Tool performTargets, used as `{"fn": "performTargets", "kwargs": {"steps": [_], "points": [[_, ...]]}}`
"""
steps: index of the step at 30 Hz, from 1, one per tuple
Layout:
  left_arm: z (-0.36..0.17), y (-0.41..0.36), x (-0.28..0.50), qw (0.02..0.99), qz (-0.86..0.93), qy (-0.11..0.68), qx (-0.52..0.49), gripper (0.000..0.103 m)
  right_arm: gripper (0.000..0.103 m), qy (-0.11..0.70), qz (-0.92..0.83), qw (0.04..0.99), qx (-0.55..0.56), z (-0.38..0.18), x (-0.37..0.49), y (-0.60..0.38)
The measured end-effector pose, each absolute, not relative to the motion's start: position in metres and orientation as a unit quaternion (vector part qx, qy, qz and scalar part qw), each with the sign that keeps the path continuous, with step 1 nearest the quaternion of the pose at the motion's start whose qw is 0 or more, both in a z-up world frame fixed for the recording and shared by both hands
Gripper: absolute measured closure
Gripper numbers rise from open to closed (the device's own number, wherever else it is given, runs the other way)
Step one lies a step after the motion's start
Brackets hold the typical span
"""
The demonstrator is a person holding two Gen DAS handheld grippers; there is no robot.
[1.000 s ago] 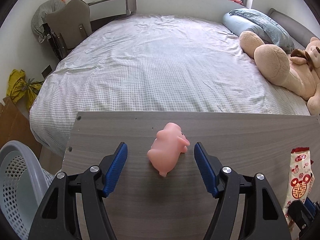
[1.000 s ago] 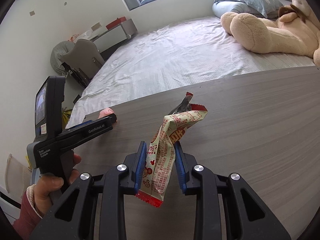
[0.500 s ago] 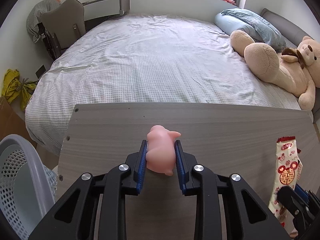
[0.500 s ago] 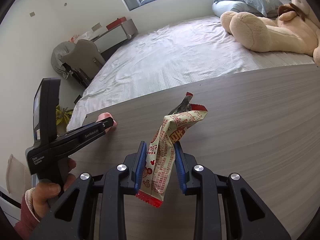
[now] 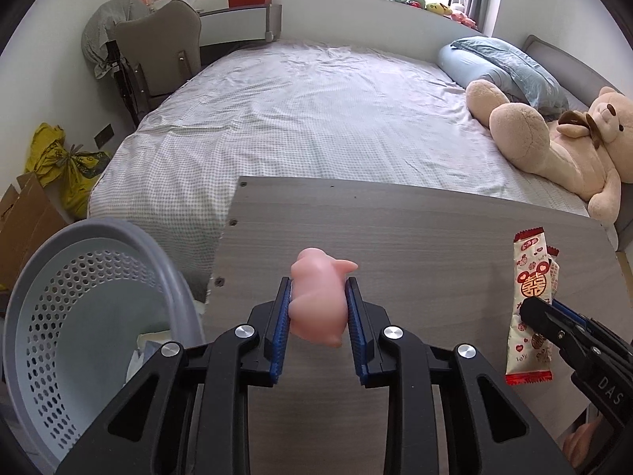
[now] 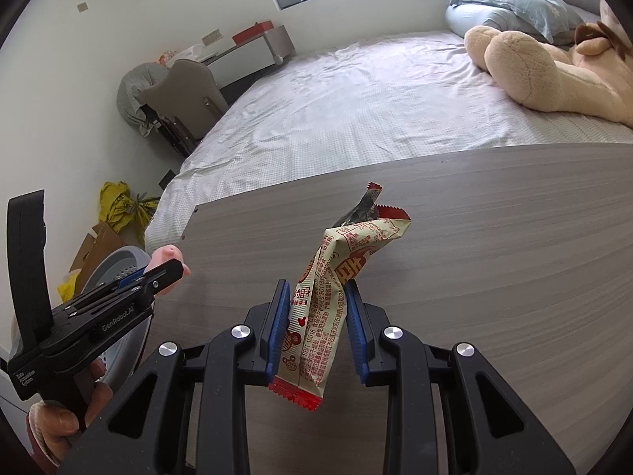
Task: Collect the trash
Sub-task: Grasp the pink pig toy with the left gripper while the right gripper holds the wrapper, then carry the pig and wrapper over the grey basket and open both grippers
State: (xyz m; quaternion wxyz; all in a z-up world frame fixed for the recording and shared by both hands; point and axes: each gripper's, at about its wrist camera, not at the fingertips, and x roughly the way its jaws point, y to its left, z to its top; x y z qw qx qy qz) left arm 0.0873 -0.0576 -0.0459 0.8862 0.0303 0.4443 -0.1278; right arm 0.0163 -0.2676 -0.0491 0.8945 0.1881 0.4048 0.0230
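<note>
My left gripper (image 5: 317,297) is shut on a pink rubber pig toy (image 5: 318,297) and holds it above the left part of the wooden table (image 5: 415,229). It also shows in the right wrist view (image 6: 168,273), with the pig (image 6: 166,255) at its tip. My right gripper (image 6: 315,301) is shut on a red-and-cream snack wrapper (image 6: 328,277), held upright above the table (image 6: 494,257). The wrapper also shows in the left wrist view (image 5: 530,293). A grey perforated basket (image 5: 79,297) stands low at the left of the table, with some paper inside.
A bed (image 5: 308,111) with a checked sheet lies beyond the table. A big teddy bear (image 5: 554,138) and a blue pillow (image 5: 502,67) lie at its right. A chair (image 5: 158,51), a yellow bag (image 5: 63,158) and cardboard (image 5: 23,213) stand at the left.
My left gripper closed on the pink pig, lifted it off the table and moved left toward the basket. My right gripper kept holding the wrapper still.
</note>
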Motion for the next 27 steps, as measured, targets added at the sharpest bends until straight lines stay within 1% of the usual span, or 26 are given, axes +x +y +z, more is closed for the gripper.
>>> {"fn": "performTargets", "kwargs": {"steps": [12, 22, 27], "points": [[-0.024, 0.033, 0.061, 0.905, -0.052, 0.422, 0.005, 0.077, 0.075, 0.403, 0.111, 0.897, 0.140, -0.031, 0.035, -0.186], [-0.027, 0.114, 0.053, 0.904, 0.032, 0.427, -0.009, 0.077, 0.075, 0.403, 0.217, 0.884, 0.092, -0.016, 0.056, -0.093], [-0.030, 0.136, 0.054, 0.900, 0.056, 0.432, -0.010, 0.077, 0.075, 0.410, 0.263, 0.870, 0.074, -0.016, 0.060, -0.056]]}}
